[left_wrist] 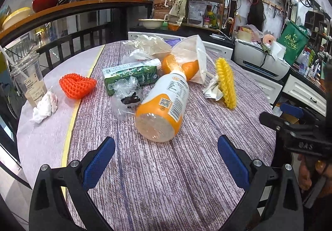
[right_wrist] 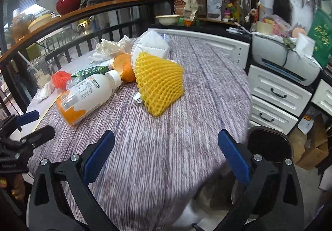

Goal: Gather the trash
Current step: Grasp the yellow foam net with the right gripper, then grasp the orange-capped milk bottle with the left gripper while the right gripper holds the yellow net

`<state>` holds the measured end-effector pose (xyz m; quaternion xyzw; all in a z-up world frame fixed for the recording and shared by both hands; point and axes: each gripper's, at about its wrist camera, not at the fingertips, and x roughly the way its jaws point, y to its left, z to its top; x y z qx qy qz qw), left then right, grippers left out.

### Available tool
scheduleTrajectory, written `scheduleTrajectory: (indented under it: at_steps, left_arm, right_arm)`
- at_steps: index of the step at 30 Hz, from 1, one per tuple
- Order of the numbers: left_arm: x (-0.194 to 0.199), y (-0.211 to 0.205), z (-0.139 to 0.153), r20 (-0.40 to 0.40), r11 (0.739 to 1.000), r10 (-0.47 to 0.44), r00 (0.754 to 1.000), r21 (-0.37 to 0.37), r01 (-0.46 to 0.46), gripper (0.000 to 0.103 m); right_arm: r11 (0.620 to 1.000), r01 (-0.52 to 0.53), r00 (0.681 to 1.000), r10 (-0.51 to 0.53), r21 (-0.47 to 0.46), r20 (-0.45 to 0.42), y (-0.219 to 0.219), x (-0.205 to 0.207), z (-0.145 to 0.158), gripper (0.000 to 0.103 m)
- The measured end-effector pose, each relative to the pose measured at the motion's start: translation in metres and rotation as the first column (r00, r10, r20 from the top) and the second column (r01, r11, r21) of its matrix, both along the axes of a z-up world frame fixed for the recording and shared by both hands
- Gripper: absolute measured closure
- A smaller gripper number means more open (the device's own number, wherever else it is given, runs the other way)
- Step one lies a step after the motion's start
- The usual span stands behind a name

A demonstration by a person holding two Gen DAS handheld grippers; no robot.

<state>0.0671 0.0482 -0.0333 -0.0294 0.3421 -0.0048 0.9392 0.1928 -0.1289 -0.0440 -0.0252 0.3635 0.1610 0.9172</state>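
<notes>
Both your grippers hang wide open and empty over the near edge of the worktop (left_wrist: 186, 179): left gripper (left_wrist: 166, 158), right gripper (right_wrist: 166, 158). The trash sits in one loose pile mid-worktop.

- Bottle (left_wrist: 164, 104): lies on its side, base toward you, cap pointing far, straight ahead of the left gripper. Looks empty, so light, with thin slick plastic that will probably roll or dent. Take it across the mid-body, squeezing gently.
- Carton (left_wrist: 130, 76): just left of the bottle neck, partly crushed. Grip across its flat faces.
- Clear wrapper (left_wrist: 124, 96): against the carton's near side, flimsy and slippery. Pinch a bunched part.
- Red net (left_wrist: 76, 85) at left and yellow net (right_wrist: 159, 83) at right: soft, springy foam mesh, nearly weightless. Any pinch should do.
- Peel (left_wrist: 180, 65) and mask (left_wrist: 195, 54): behind the bottle cap, the mask draped over the peel. Peel is likely limp and moist.
- Tissue (left_wrist: 44, 106): far left, beside the cup (left_wrist: 29, 79). Soft wad.

The yellow net is nearest the right gripper; the bottle is nearest the left.
</notes>
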Motion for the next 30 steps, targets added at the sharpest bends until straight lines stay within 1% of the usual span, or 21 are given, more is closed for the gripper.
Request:
scheduleTrajectory:
  at_steps: [3,5,8,12,13,15,17,18,20,21,22,23,25,27,30]
  left_arm:
    - [0.010,0.014,0.004,-0.015,0.999,0.024,1.000,-0.031,-0.025,0.005]
    - [0.014,0.022,0.006,-0.014,0.998,0.039,0.999,-0.041,-0.040,0.005]
    - [0.019,0.039,0.007,-0.024,0.996,0.071,0.997,-0.055,-0.072,0.005]
    - [0.024,0.056,0.004,-0.055,0.991,0.106,0.993,-0.075,-0.110,0.005]
    - [0.025,0.063,0.003,-0.065,0.989,0.118,0.991,-0.085,-0.123,0.005]
    - [0.027,0.072,0.003,-0.072,0.986,0.130,0.989,-0.100,-0.137,0.005]
    - [0.029,0.081,0.004,-0.074,0.982,0.146,0.986,-0.108,-0.154,0.005]
    - [0.030,0.084,0.004,-0.076,0.981,0.153,0.985,-0.109,-0.161,0.005]
    - [0.032,0.089,0.003,-0.082,0.979,0.157,0.984,-0.122,-0.166,0.005]
    - [0.032,0.090,0.001,-0.086,0.978,0.156,0.984,-0.127,-0.166,0.005]
    - [0.034,0.091,0.001,-0.090,0.977,0.152,0.984,-0.135,-0.163,0.005]
    - [0.036,0.091,0.002,-0.090,0.977,0.146,0.985,-0.140,-0.158,0.005]
    - [0.038,0.087,0.005,-0.085,0.979,0.132,0.988,-0.142,-0.144,0.005]
    - [0.039,0.083,0.008,-0.077,0.982,0.116,0.990,-0.140,-0.126,0.005]
    - [0.047,0.070,0.018,-0.062,0.988,0.060,0.996,-0.135,-0.068,0.005]
  right_arm:
    - [0.999,-0.023,0.999,0.022,-0.022,-0.044,0.015,0.031,0.000,0.005]
    - [0.999,-0.032,0.998,0.030,-0.030,-0.057,0.021,0.047,0.000,0.005]
    - [0.999,-0.027,0.998,0.024,-0.038,-0.057,0.030,0.071,-0.001,0.005]
    - [0.999,-0.015,0.999,0.014,-0.034,-0.042,0.036,0.085,-0.001,0.005]
    - [0.999,-0.011,0.999,0.009,-0.040,-0.034,0.038,0.086,-0.001,0.006]
    - [0.999,-0.010,1.000,0.009,-0.051,-0.015,0.040,0.087,0.000,0.016]
    - [0.998,-0.018,1.000,0.018,-0.054,-0.006,0.041,0.087,0.001,0.035]
    - [0.998,-0.025,1.000,0.025,-0.053,0.000,0.040,0.087,0.001,0.041]
    - [0.998,-0.029,1.000,0.030,-0.054,0.004,0.038,0.088,0.001,0.063]
    - [0.998,-0.027,1.000,0.028,-0.052,0.006,0.036,0.088,0.000,0.068]
    - [0.999,-0.021,1.000,0.021,-0.050,0.004,0.034,0.088,-0.001,0.078]
    - [0.999,-0.015,1.000,0.015,-0.046,-0.001,0.032,0.089,-0.002,0.084]
    - [0.999,-0.012,1.000,0.012,-0.029,-0.005,0.027,0.088,-0.004,0.086]
    - [1.000,-0.007,1.000,0.007,-0.029,0.009,0.025,0.087,-0.002,0.086]
    - [0.999,-0.007,0.999,0.009,-0.035,0.040,0.023,0.082,0.004,0.086]
